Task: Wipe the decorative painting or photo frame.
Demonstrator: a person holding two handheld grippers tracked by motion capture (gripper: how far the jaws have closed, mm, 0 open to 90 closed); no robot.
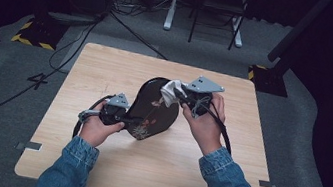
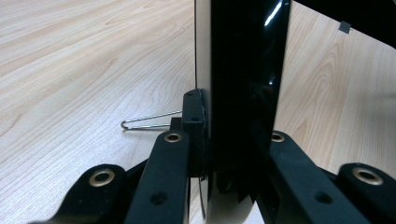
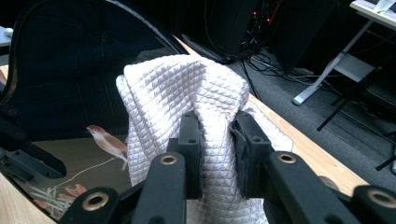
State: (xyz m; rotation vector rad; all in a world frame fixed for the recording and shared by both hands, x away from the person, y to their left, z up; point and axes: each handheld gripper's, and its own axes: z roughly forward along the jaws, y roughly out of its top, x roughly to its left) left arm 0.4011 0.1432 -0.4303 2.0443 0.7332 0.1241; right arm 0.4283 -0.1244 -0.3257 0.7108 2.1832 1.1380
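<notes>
My left gripper (image 1: 125,117) clamps the glossy black tray (image 1: 152,109) by its rim: stiff, slippery, probably scratch-prone. Right gripper (image 1: 184,99) pinches the soft white cloth (image 3: 187,93), limp and easily bunched.

A glossy black lacquered tray (image 1: 152,109), oval and painted with a small bird and reddish flowers, stood tilted on its edge above the middle of the wooden table. A white quilted cloth (image 1: 171,91), bunched into folds, lay pressed against the tray's upper rim on its dark face.
</notes>
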